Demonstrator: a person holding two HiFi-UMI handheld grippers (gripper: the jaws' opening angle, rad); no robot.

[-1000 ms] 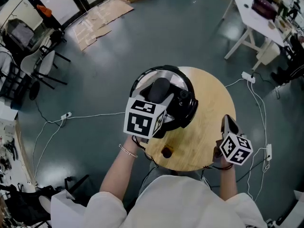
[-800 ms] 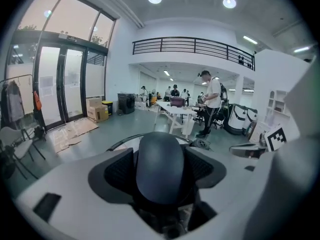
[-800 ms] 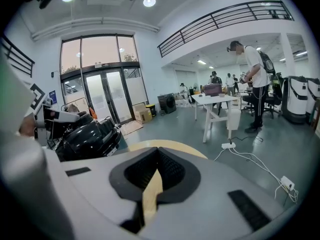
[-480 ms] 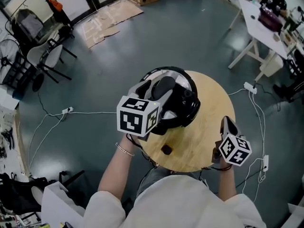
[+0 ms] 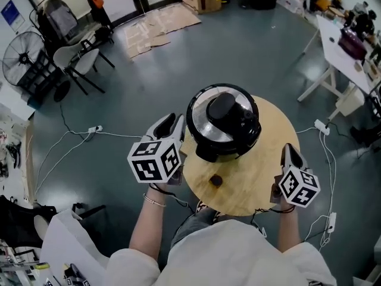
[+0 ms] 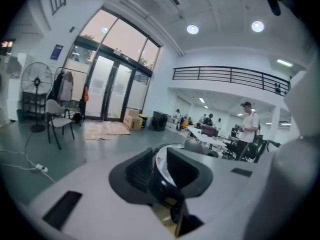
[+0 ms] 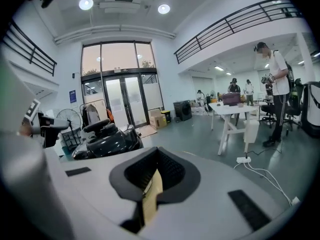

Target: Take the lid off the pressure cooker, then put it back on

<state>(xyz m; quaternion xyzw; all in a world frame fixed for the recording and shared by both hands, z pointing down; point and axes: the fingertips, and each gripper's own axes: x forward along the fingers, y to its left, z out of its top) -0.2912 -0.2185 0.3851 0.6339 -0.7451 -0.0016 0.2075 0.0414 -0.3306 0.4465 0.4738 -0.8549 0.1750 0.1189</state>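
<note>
jaws of the left gripper [image 5: 172, 128] are being held apart on nothing, just beside the cooker [image 5: 223, 149], probably being lined up with the rim. lid [image 5: 208, 124] is being carried on the cooker at mid table [image 5: 262, 159], apparently seated, so whether it is going off or is already back cannot be told. right gripper [image 5: 288, 154] is being parked at the table's right edge, pinched together and empty, likely being spared as unneeded.

— How many things stood on the desk [image 5: 262, 177]?
— 1 pressure cooker [image 5: 223, 137], wearing 1 lid [image 5: 225, 107], plus 1 small dark object [image 5: 216, 181] near the front edge.
— And grippers?
— 2: the left gripper [image 5: 171, 128] and the right gripper [image 5: 288, 152].
</note>
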